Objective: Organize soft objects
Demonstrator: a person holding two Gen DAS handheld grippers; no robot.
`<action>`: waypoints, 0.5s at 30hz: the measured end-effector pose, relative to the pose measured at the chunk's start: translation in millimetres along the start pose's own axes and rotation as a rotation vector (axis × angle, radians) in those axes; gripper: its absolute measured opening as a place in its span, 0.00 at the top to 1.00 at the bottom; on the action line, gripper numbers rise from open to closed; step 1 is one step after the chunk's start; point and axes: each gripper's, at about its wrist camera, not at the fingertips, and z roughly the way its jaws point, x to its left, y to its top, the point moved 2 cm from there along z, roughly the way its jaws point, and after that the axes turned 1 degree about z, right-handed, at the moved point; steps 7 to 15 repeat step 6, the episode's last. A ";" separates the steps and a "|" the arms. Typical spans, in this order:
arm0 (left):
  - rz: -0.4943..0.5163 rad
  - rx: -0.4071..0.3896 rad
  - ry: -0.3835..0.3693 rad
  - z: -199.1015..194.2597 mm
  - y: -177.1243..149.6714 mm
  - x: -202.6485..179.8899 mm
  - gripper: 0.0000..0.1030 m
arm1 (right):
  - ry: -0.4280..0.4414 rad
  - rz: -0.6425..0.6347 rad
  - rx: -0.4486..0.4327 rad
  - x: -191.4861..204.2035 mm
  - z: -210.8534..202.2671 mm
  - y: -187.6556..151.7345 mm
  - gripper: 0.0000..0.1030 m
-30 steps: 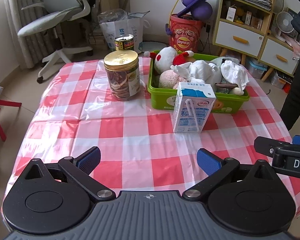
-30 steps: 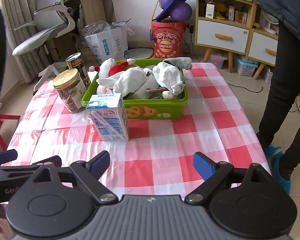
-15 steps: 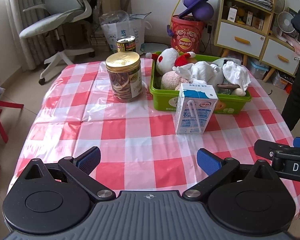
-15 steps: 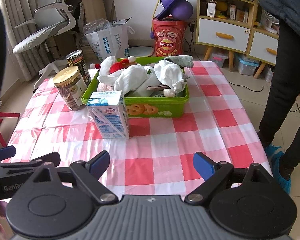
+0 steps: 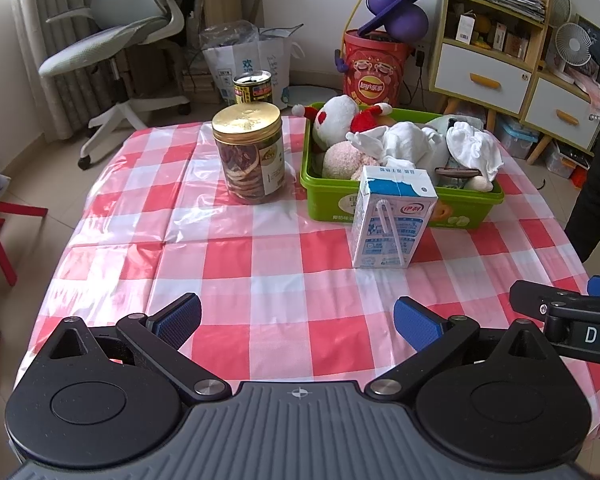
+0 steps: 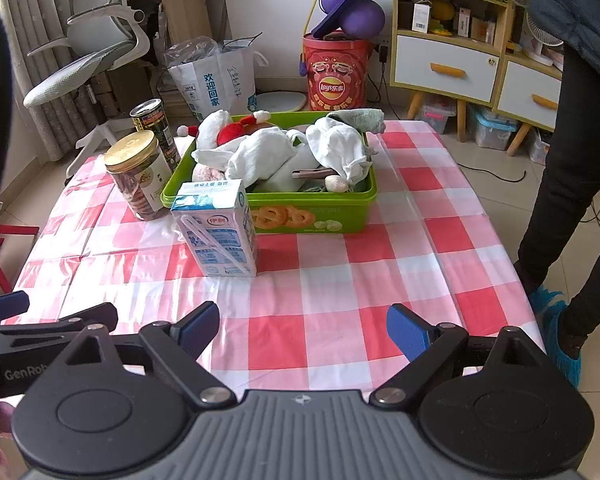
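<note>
A green bin (image 5: 404, 210) (image 6: 312, 216) stands at the far side of the checked table. It holds several soft things: a white and red plush toy (image 5: 336, 120) (image 6: 220, 130), a pink plush ball (image 5: 338, 160), white cloths (image 5: 474, 148) (image 6: 336, 146) and a pale green cloth (image 6: 364, 116). My left gripper (image 5: 298, 320) is open and empty above the table's near edge. My right gripper (image 6: 302, 330) is open and empty beside it, also near the front edge. Both are well short of the bin.
A milk carton (image 5: 392, 220) (image 6: 218, 228) stands in front of the bin. A gold-lidded jar (image 5: 252, 154) (image 6: 138, 174) and a tin can (image 5: 253, 87) (image 6: 156, 128) stand to the bin's left. A person's legs (image 6: 572, 208) stand by the table's right side.
Both grippers have drawn back slightly from the bin, so the table objects look a little farther away. Both stay open and empty.
</note>
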 end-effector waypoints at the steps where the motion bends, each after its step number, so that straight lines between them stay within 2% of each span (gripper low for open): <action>1: 0.001 0.001 -0.001 0.2 0.1 0.2 0.05 | 0.001 0.000 0.000 0.0 0.0 0.2 0.33; 15: 0.004 0.004 -0.007 3.8 -0.9 0.0 0.05 | -0.001 0.001 0.010 -1.3 4.2 -2.2 0.32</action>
